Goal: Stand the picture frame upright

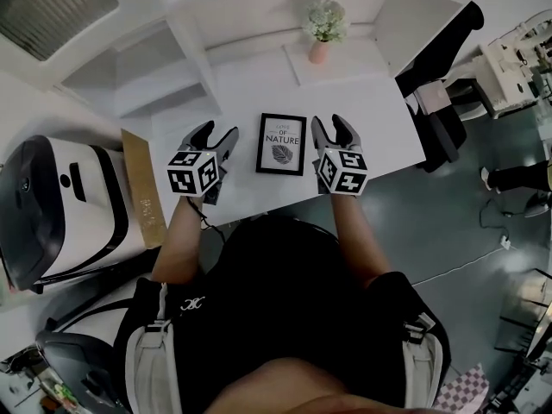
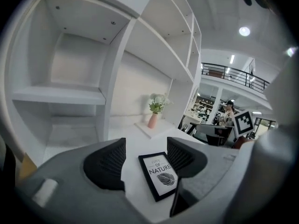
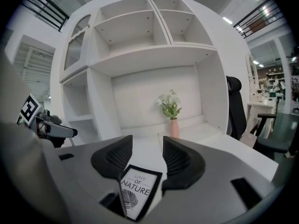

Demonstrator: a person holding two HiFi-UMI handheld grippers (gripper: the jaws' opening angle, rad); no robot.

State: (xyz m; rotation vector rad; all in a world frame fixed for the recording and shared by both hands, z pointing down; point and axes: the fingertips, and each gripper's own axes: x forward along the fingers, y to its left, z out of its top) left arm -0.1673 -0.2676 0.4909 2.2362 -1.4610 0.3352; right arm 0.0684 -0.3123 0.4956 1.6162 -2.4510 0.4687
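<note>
Care was owed first to the rectangular black picture frame [image 1: 282,143] with its white print of a leaf and the words LOVE OF NATURE. It lay flat and face up on the white counter [image 1: 379,119], near the front edge and between the two tools. The left tool [image 1: 216,136] hung just beside the frame's left edge and the right tool [image 1: 331,128] just beside its right edge, neither touching it. Both were released, their ribbed black pads spread wide with nothing pinched between them. A good lift probably called for one tool to close on a side edge and tip the top up while the bottom edge stayed down as a hinge, the other tool steadying the opposite side. Whether a prop leg sat on the back could not be seen, so the frame might have needed holding until it balanced, and its thin, smooth edge looked likely to slip from a shallow grip. Beyond it, well apart, a slim pink vase [image 1: 319,52] of white flowers stood on a low white slab at the foot of the white shelving unit [image 1: 155,67]. A black office chair [image 1: 440,67] stood off the counter's right end, and a glossy white-and-black machine [image 1: 60,205] and a tan board [image 1: 142,188] off its left. Nothing lay between the tools and the frame.
</note>
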